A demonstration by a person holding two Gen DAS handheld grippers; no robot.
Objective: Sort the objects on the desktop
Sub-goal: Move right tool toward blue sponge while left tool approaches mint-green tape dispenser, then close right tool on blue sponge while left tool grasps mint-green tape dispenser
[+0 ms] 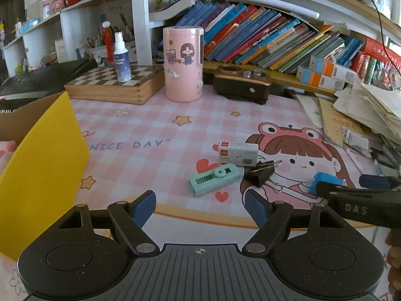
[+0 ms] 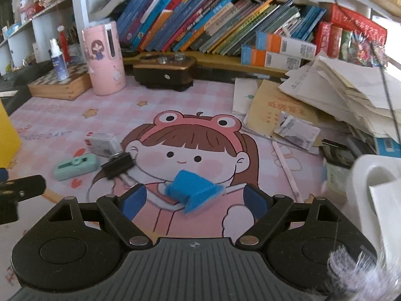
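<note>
On the pink cartoon desk mat (image 1: 150,130) lie a mint-green cutter (image 1: 214,179) (image 2: 76,166), a small white box (image 1: 238,153) (image 2: 100,143) and a black binder clip (image 1: 259,173) (image 2: 119,166), close together. My left gripper (image 1: 200,200) hangs open just short of the cutter, nothing between its fingers. A blue plastic piece (image 2: 193,188) (image 1: 325,183) lies on the mat between the spread fingers of my right gripper (image 2: 195,195); the pads stand clear of it on both sides. The right gripper (image 1: 351,184) also shows at the right in the left wrist view.
A yellow-sided cardboard box (image 1: 42,170) stands at the left. At the back are a pink canister (image 1: 183,62), a wooden chess box (image 1: 112,82) with a spray bottle, a brown device (image 1: 241,82) and shelved books. A paper pile (image 2: 338,95) and a white object (image 2: 376,188) crowd the right.
</note>
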